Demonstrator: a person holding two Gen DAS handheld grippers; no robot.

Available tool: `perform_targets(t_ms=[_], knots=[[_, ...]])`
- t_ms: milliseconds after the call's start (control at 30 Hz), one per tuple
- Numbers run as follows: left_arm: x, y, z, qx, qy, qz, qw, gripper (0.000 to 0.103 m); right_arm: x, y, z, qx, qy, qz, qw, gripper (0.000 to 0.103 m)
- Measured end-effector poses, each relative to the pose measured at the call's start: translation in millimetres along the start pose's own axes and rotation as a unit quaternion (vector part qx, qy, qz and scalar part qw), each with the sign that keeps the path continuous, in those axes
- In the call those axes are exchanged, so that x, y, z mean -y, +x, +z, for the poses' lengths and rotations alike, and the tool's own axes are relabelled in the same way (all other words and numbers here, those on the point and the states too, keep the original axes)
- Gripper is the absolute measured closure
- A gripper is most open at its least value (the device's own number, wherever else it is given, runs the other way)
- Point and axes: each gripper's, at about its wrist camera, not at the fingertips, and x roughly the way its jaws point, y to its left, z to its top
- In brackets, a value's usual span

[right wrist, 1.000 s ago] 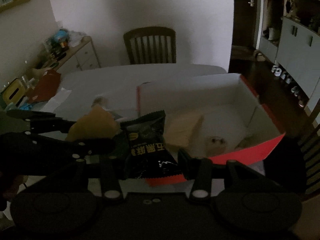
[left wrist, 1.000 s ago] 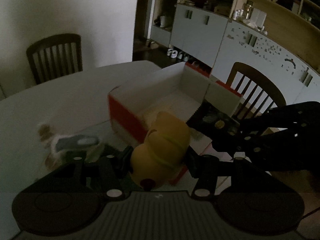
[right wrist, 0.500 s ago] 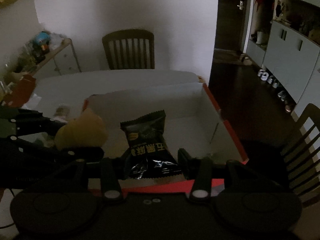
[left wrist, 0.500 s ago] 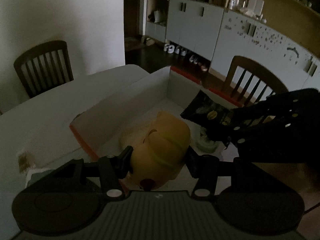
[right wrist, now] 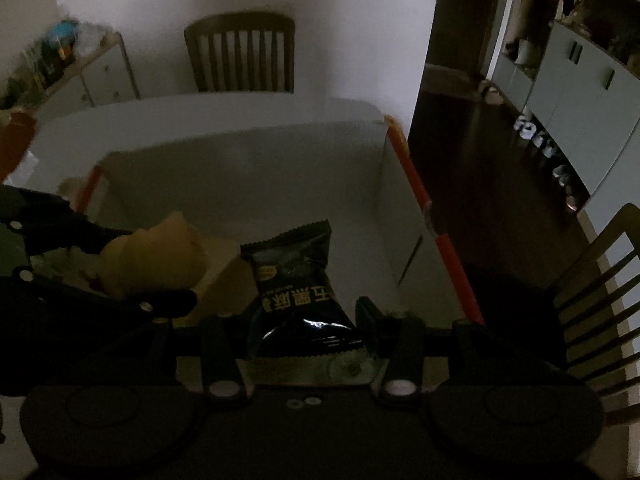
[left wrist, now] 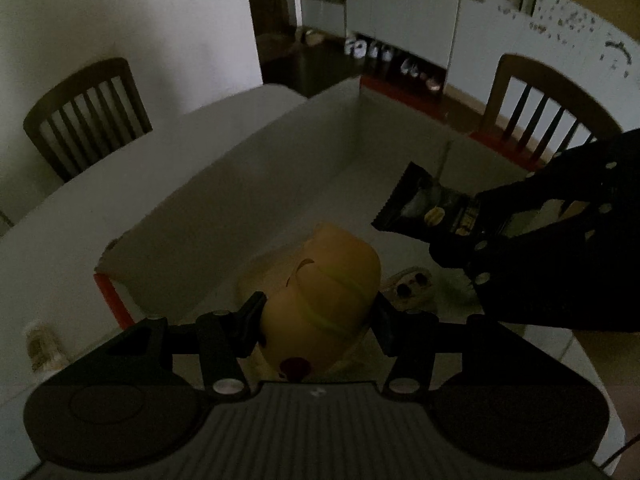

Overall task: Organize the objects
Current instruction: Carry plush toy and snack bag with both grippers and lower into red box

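My left gripper (left wrist: 318,314) is shut on a yellow plush toy (left wrist: 324,288), held over the open white box with red edges (left wrist: 280,168). In the right wrist view my right gripper (right wrist: 304,316) is shut on a black snack packet (right wrist: 296,276), also above the box (right wrist: 240,168). The packet (left wrist: 428,208) and right gripper (left wrist: 560,232) show at the right of the left wrist view. The toy (right wrist: 152,256) and left gripper (right wrist: 100,264) appear at the left of the right wrist view. A small pale item (left wrist: 412,286) and a tan flat piece (right wrist: 224,268) lie on the box floor.
The box sits on a white table (left wrist: 120,184). Wooden chairs stand at the far side (right wrist: 240,56) and at the right (left wrist: 544,108). A small object (left wrist: 40,340) lies on the table left of the box. Cabinets (left wrist: 500,20) and a side cupboard (right wrist: 80,76) line the room.
Both grippers have moved forward over the box with their loads; the box now fills the middle of both views and its floor shows beneath them.
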Motion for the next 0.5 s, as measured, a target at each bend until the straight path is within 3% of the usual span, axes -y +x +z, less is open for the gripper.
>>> perform_targets(t_ms=[500], knots=[[-1,35,7,-0.057,0.012,0.003,0.9983,0.048,3,41,-11,-0.053,-0.009,-0.005,0.999,0.055]])
